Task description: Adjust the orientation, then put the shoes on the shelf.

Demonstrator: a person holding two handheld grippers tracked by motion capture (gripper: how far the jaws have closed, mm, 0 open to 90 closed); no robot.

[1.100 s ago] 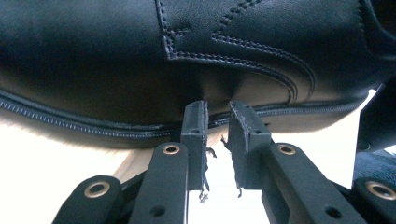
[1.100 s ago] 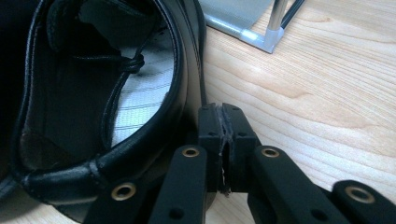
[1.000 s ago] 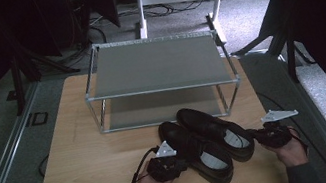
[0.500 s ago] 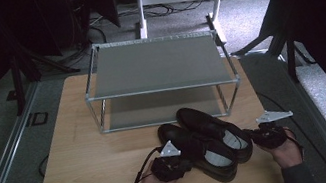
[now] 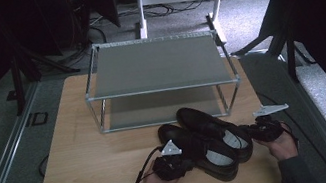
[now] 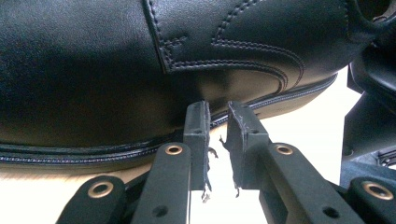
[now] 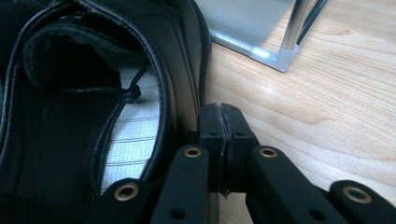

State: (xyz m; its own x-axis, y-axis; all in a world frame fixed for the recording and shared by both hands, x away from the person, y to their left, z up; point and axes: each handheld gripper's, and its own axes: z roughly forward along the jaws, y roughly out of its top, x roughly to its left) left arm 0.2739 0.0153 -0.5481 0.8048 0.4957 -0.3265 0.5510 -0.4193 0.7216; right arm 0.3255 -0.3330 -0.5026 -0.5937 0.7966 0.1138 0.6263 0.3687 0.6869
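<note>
Two black leather shoes lie side by side on the wooden table (image 5: pixel 93 169), just in front of a metal rack. The near shoe (image 5: pixel 208 157) has my left gripper (image 5: pixel 183 161) at its left side. In the left gripper view my left gripper (image 6: pixel 217 109) shows a narrow gap between its jaws, with nothing in it, and its tips touch the sole edge of the shoe (image 6: pixel 93 60). My right gripper (image 5: pixel 252 131) is beside the heel of the far shoe (image 5: pixel 207 124). Up close, my right gripper (image 7: pixel 222 112) is shut with its pads pressed together beside the shoe's outer wall (image 7: pixel 182 84).
A two-shelf metal rack (image 5: pixel 156 64) stands at the back of the table, and its front corner post (image 7: pixel 292 28) is close to the right gripper. Bare wood lies to the left of the shoes. Dark stands and cables surround the table.
Both grippers have edged slightly inward toward the shoes. The shoes have barely shifted.
</note>
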